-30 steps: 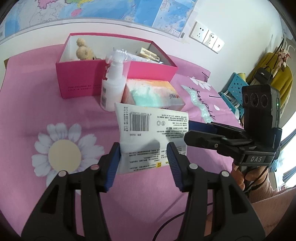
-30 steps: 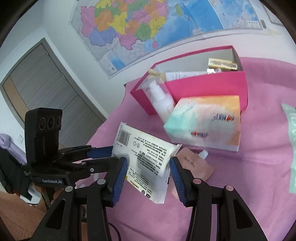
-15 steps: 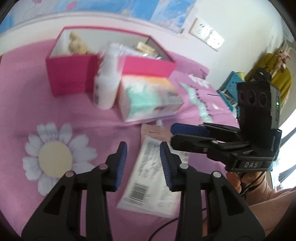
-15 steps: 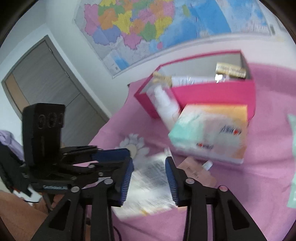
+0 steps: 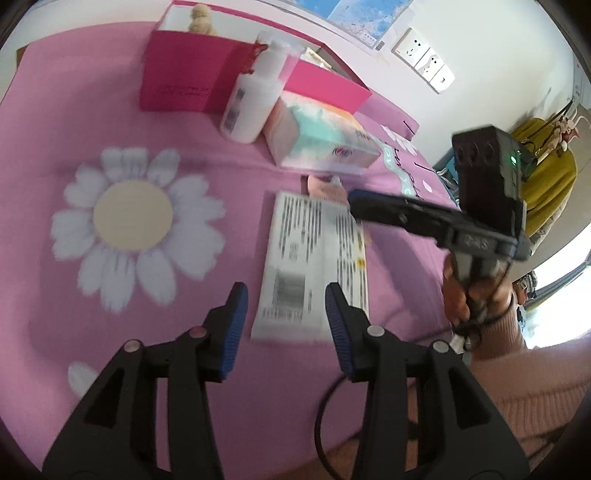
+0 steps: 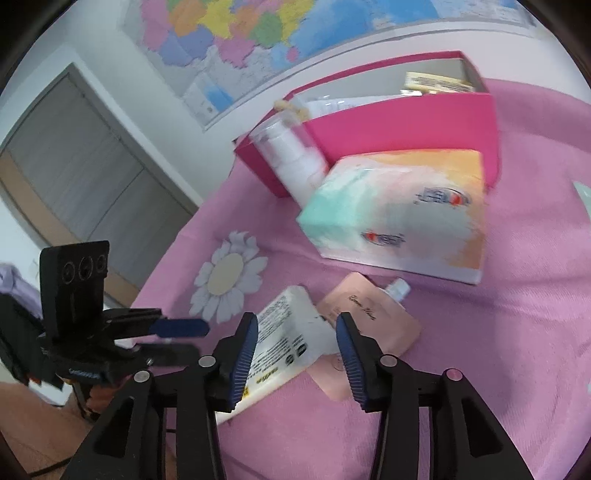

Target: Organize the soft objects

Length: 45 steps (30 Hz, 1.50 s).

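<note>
A white printed pack (image 5: 314,258) lies flat on the pink flowered cloth (image 5: 74,110). My left gripper (image 5: 284,299) hovers just short of the pack's near end; its jaws are opening and the pads touch nothing. In the right wrist view the same white pack (image 6: 288,332) shows under my right gripper (image 6: 297,325), whose jaws are also opening and stand apart from it. A pale pink spouted pouch (image 6: 365,328) lies beside the pack, partly under it. Each gripper shows in the other's view: the right gripper (image 5: 356,197) over the pack's far end, the left gripper (image 6: 195,338) at the left.
A soft tissue pack (image 6: 399,214) lies behind the pouch. A white pump bottle (image 5: 255,99) stands against an open pink box (image 5: 177,77) holding a plush toy (image 5: 201,18) and small packets. A person's hand (image 5: 465,295) and sleeve are at the right. A wall with a map is behind.
A second ago both grippers held the white pack up between them. Both have let go; it now lies flat on the cloth. The left gripper drew back and sank.
</note>
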Each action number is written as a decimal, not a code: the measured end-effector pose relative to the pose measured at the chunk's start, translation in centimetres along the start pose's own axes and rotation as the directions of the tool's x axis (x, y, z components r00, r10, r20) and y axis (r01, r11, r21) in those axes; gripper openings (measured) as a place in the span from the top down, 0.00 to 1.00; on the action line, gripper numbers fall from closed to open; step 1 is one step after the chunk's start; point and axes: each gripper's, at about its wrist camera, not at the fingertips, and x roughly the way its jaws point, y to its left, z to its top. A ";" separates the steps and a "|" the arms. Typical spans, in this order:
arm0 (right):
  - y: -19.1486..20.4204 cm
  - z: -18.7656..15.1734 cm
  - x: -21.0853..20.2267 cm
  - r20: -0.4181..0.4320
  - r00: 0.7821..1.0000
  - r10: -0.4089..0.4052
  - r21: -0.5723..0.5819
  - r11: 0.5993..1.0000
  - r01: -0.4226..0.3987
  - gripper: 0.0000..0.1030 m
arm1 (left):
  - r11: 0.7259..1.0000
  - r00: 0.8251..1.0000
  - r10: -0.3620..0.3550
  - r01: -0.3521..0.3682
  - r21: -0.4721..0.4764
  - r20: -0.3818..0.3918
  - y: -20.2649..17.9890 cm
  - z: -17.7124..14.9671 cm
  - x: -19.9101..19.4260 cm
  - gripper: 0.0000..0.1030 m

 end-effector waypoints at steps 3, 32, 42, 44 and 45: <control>0.9 0.6 1.0 -0.019 1.000 -0.020 -0.067 0.998 0.019 0.55 | 0.999 0.998 -0.052 0.052 -0.008 -0.025 0.0 -1.1 -0.6 0.49; 2.0 0.9 0.7 -0.039 0.999 0.002 -0.148 0.989 -0.008 0.76 | 1.000 1.000 -0.006 0.005 -0.023 -0.018 -1.0 1.4 0.3 0.66; 3.2 3.2 -3.3 0.118 0.993 0.005 -0.130 0.991 0.010 0.78 | 0.995 0.995 0.044 -0.051 0.081 0.088 -3.4 5.3 -1.7 0.66; 3.2 3.8 -3.7 0.139 0.990 0.007 -0.129 0.992 0.011 0.78 | 0.994 0.993 0.051 -0.061 0.092 0.105 -4.0 6.1 -1.9 0.66; 3.3 4.1 -3.9 0.150 0.989 0.007 -0.127 0.992 0.012 0.78 | 0.992 0.992 0.056 -0.068 0.102 0.115 -4.1 6.5 -2.3 0.66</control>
